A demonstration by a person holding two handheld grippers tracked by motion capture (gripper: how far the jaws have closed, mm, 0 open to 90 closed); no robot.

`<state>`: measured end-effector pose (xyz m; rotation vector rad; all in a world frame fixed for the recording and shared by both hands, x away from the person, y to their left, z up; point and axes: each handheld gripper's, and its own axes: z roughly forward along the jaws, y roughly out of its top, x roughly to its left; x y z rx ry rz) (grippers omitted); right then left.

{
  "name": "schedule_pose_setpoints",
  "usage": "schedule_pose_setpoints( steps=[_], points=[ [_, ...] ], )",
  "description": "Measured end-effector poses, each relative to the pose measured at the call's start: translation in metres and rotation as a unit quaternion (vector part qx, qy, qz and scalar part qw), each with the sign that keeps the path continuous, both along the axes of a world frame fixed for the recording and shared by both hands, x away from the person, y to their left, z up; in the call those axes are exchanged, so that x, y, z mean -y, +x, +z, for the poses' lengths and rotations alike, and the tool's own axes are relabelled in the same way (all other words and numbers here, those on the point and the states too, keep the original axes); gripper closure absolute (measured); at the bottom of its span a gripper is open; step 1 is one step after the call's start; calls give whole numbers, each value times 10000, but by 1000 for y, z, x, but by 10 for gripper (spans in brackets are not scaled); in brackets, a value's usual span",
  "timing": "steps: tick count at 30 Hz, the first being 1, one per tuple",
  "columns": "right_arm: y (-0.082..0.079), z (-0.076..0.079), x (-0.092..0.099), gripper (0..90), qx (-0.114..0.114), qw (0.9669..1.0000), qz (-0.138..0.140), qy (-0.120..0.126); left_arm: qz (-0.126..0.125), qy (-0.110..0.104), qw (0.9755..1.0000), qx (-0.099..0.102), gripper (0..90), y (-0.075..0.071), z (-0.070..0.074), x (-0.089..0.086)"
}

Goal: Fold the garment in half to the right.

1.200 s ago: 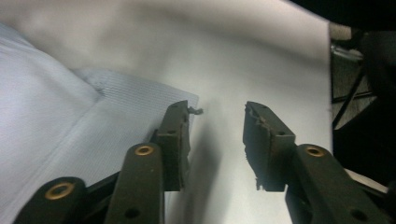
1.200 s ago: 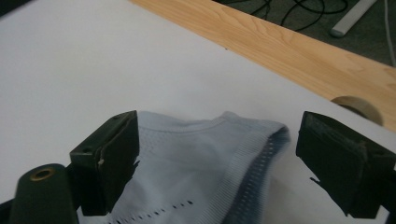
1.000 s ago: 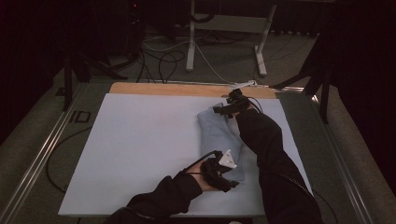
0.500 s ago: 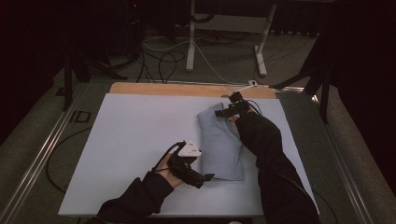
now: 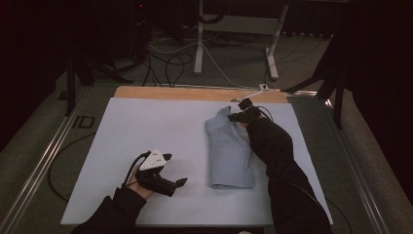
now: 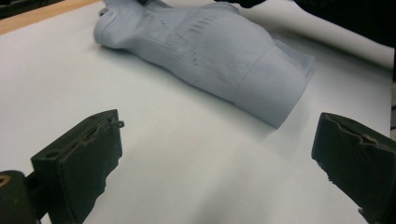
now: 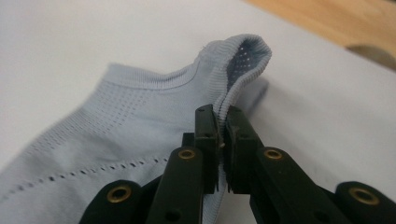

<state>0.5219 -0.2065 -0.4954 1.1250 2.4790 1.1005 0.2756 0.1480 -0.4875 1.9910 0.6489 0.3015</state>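
**Right jaws pinching the sock's cuff, left jaws wide apart**

My right gripper (image 7: 223, 135) is clamped on the ribbed cuff of the pale blue sock (image 7: 140, 112); in the right gripper view the two black jaws meet with a fold of the cuff squeezed between them, and the edge of the opening stands up in a small loop just above the tips. From the high view, that gripper (image 5: 242, 116) sits at the far end of the sock (image 5: 229, 148), near the wooden strip (image 5: 195, 93) along the far edge of the table.

The sock lies flat on the white mat (image 5: 146, 131), right of centre, running from my right gripper back toward me.

My left gripper (image 5: 181, 182) rests near the front of the mat, to the left of the sock and not touching it. In the left gripper view its jaws stand wide apart with nothing between them, and the sock (image 6: 210, 51) lies ahead of them on the mat (image 6: 187, 158).
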Motion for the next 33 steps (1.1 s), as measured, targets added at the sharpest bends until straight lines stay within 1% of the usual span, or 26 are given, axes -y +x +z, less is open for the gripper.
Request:
schedule_pose_setpoints(
  steps=[1, 2, 4, 7, 8, 9, 10, 12, 14, 16, 17, 18, 19, 21, 24, 27, 29, 31, 32, 33],
  points=[
    [1, 1, 0, 858, 13, 9999, 25, 108, 45, -42, 10000, 14, 25, -1, -3, -4],
    [1, 1, 0, 858, 17, 9998, 8, 210, 114, -26, 9999, 11, 25, -2, -6, -8],
    [3, -2, -1, 857, -59, 9997, 23, 230, 220, -61, 9997, -45, 25, -3, -11, -14],
    [7, -11, -1, 856, -177, 9997, -53, 132, 377, -84, 9992, -80, 25, -3, -18, -22],
    [8, -14, 0, 852, -222, 9996, -128, 132, 424, -92, 9990, -96, 25, -3, -19, -24],
    [8, -16, 1, 843, -220, 9996, -188, 66, 443, -87, 9989, -105, 25, -3, -20, -26],
    [8, -18, 1, 810, -188, 9995, -243, -6, 451, -85, 9989, -100, 25, -3, -21, -27],
    [8, -20, 0, 750, -126, 9990, -358, -247, 483, -49, 9988, -69, 25, -4, -22, -29],
    [10, -24, 0, 668, -183, 9983, -452, -324, 486, -68, 9988, -61, 25, -5, -23, -31],
    [11, -25, 1, 596, -187, 9978, -540, -350, 491, -69, 9988, -5, 25, -6, -23, -32],
    [12, -25, 1, 555, -176, 9973, -585, -406, 503, -65, 9987, -2, 24, -6, -22, -34],
    [12, -25, 1, 555, -176, 9973, -585, -406, 503, -65, 9987, -2, 23, -6, -22, -34],
    [12, -24, 0, 527, -175, 9967, -635, -483, 538, -76, 9985, -17, 23, -5, -22, -35],
    [12, -22, 0, 469, -172, 9964, -642, -519, 542, -86, 9985, 22, 23, -6, -20, -37],
    [11, -17, 1, 388, -133, 9969, -638, -452, 560, -71, 9984, 33, 21, -6, -18, -40],
    [8, -8, 3, 295, -138, 9978, -544, -356, 545, -48, 9985, 95, 20, -6, -16, -43],
    [3, -1, 4, 241, -129, 9986, -472, -221, 555, -31, 9984, 104, 18, -7, -15, -46],
    [-2, 6, 6, 186, -150, 9992, -359, -67, 559, -62, 9984, 109, 18, -7, -14, -49],
    [-5, 8, 6, 180, -175, 9995, -267, -29, 556, -39, 9984, 117, 18, -7, -14, -51],
    [-8, 11, 6, 198, -137, 9996, -240, -5, 556, -39, 9984, 117, 17, -7, -14, -51]
  ],
)
